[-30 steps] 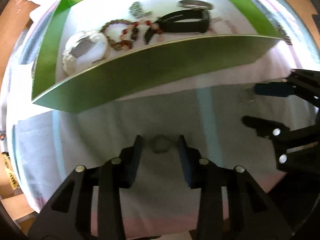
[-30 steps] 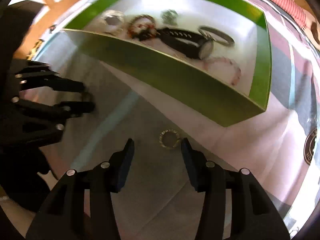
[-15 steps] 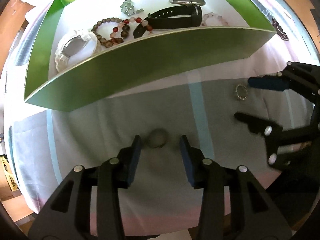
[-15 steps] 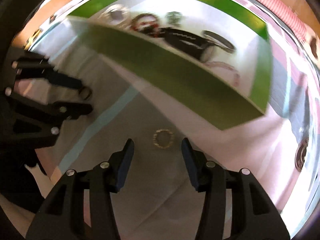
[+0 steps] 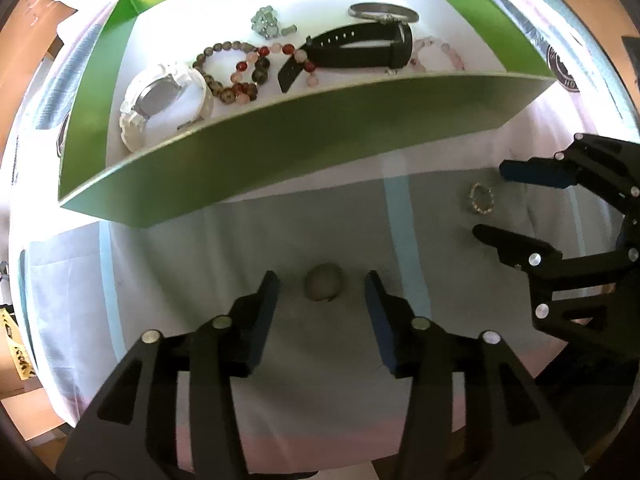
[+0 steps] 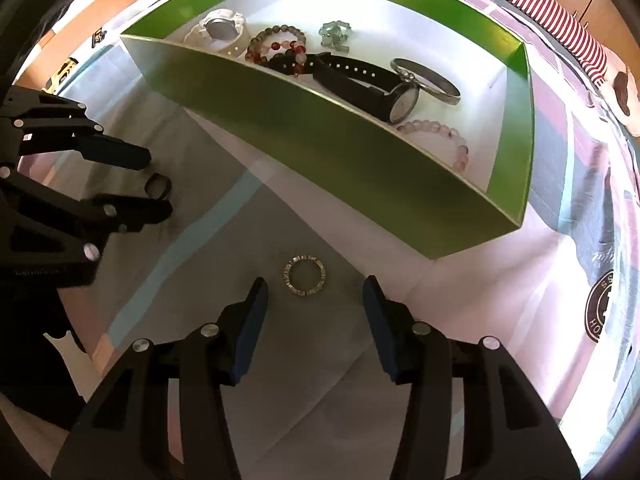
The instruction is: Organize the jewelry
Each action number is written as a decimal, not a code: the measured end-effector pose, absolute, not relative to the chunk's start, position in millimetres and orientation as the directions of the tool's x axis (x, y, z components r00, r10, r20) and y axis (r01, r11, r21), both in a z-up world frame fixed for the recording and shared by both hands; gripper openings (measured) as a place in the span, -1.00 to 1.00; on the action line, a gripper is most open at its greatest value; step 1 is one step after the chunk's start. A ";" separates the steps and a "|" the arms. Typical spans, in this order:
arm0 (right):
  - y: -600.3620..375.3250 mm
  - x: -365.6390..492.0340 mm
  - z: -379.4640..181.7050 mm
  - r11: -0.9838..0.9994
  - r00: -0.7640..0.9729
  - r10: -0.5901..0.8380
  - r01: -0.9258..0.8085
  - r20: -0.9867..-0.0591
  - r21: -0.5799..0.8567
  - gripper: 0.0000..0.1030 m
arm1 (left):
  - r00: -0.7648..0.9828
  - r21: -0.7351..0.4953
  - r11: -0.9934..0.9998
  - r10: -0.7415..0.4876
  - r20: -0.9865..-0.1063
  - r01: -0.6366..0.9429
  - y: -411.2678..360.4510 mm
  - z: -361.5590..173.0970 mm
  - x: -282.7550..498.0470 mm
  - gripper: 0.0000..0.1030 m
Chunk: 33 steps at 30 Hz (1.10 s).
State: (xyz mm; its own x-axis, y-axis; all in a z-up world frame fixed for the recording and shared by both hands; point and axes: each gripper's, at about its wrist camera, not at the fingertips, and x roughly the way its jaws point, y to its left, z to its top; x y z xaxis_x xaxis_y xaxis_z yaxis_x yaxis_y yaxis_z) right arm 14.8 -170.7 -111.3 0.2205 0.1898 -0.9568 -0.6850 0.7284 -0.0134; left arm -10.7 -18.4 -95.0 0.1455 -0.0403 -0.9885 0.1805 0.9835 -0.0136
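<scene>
Your left claw (image 5: 322,286) is spread wide over the pale cloth (image 5: 248,232), holding nothing. A small dull grey ring (image 5: 324,287) lies on the cloth between its two fingers, touching neither one. In the right wrist view the same claw (image 6: 154,184) comes in from the left edge, and that ring (image 6: 158,185) shows as a dark band between its tips.

Your right claw (image 6: 312,294) is also open and empty. A gold beaded ring (image 6: 305,276) lies flat on the cloth just ahead of its fingertips, in the gap between them and clear of both. From the left wrist view this claw (image 5: 490,204) reaches in from the right, with the gold ring (image 5: 481,198) between its blue-padded upper finger and its black lower one.

Beyond both rings stands the green box (image 5: 280,152) with a white floor, its near wall facing you. Inside it lie a white watch (image 5: 164,98) at the left, a brown and red bead bracelet (image 5: 236,72) beside it, a small pale green cluster (image 5: 266,22) toward the back, a black watch (image 5: 360,50) in the middle, a metal bangle (image 5: 382,12) behind that, and a pink bead bracelet (image 5: 440,50) at the right, partly under the black watch.

A red-and-white striped fabric (image 6: 548,12) lies past the box's far right corner.
</scene>
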 end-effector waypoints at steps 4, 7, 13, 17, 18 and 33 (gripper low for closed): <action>-157.0 9.8 -117.4 0.726 0.225 0.180 -0.687 -0.958 -0.025 -0.03 | 0.147 0.002 0.982 -0.026 -0.989 0.189 -17.9 -97.2 -13.4 -0.06; -153.0 7.6 -119.2 0.725 0.226 0.178 -0.689 -0.958 -0.028 -0.03 | 0.151 0.009 0.981 -0.021 -0.988 0.192 -26.9 -102.6 -7.5 -0.16; -152.7 0.7 -122.1 0.714 0.255 0.199 -0.699 -0.946 -0.038 -0.21 | 0.158 0.010 0.982 -0.020 -0.987 0.187 -40.4 -100.8 -18.6 -0.52; -157.6 8.9 -118.2 0.725 0.240 0.222 -0.689 -0.945 -0.005 -0.58 | 0.164 0.016 0.986 -0.011 -0.986 0.166 -36.4 -100.2 -16.1 -0.61; -159.4 9.7 -115.0 0.730 0.240 0.228 -0.684 -0.943 0.003 -0.58 | 0.165 0.014 0.987 -0.013 -0.986 0.162 -33.9 -97.8 -15.8 -0.62; -167.9 9.3 -111.7 0.756 0.247 0.210 -0.654 -0.946 -0.002 -0.02 | 0.196 -0.013 0.995 -0.032 -0.980 0.095 -17.0 -84.5 -13.3 -0.26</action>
